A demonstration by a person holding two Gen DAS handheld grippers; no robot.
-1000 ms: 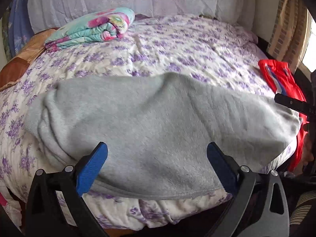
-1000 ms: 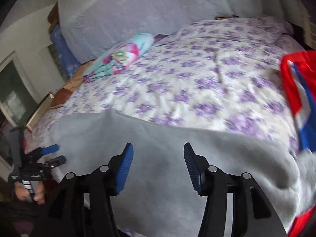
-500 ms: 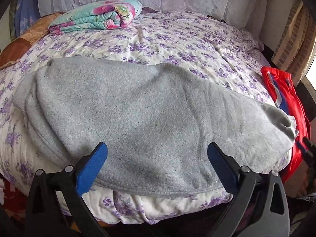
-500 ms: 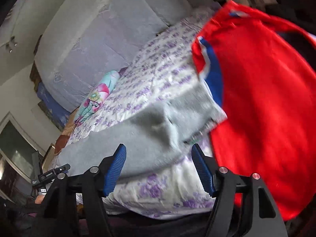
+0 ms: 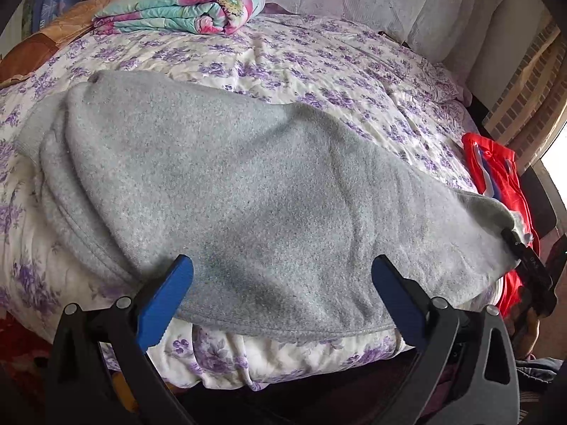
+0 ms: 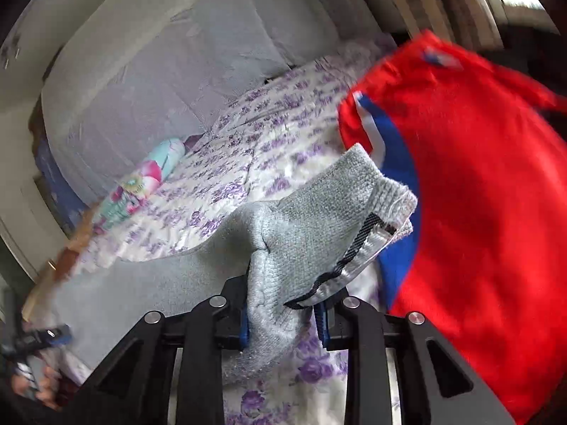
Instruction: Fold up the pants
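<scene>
Grey fleece pants (image 5: 226, 191) lie folded lengthwise across the near edge of a bed with a purple-flowered cover (image 5: 319, 63). My left gripper (image 5: 280, 297) is open and empty, its blue pads over the pants' near edge. My right gripper (image 6: 283, 318) is shut on the pants' waistband end (image 6: 319, 233) at the bed's right side, bunching the fabric between its pads. The right gripper also shows in the left wrist view (image 5: 524, 258) at the pants' right end.
A red garment with blue and white trim (image 6: 478, 212) lies right beside the waistband, also seen in the left wrist view (image 5: 496, 166). A folded floral blanket (image 5: 184, 9) sits at the far left of the bed. A padded headboard (image 6: 159, 71) stands behind.
My right gripper swung to the pants' right end and closed on the waistband. My left gripper drew back slightly and stayed open.
</scene>
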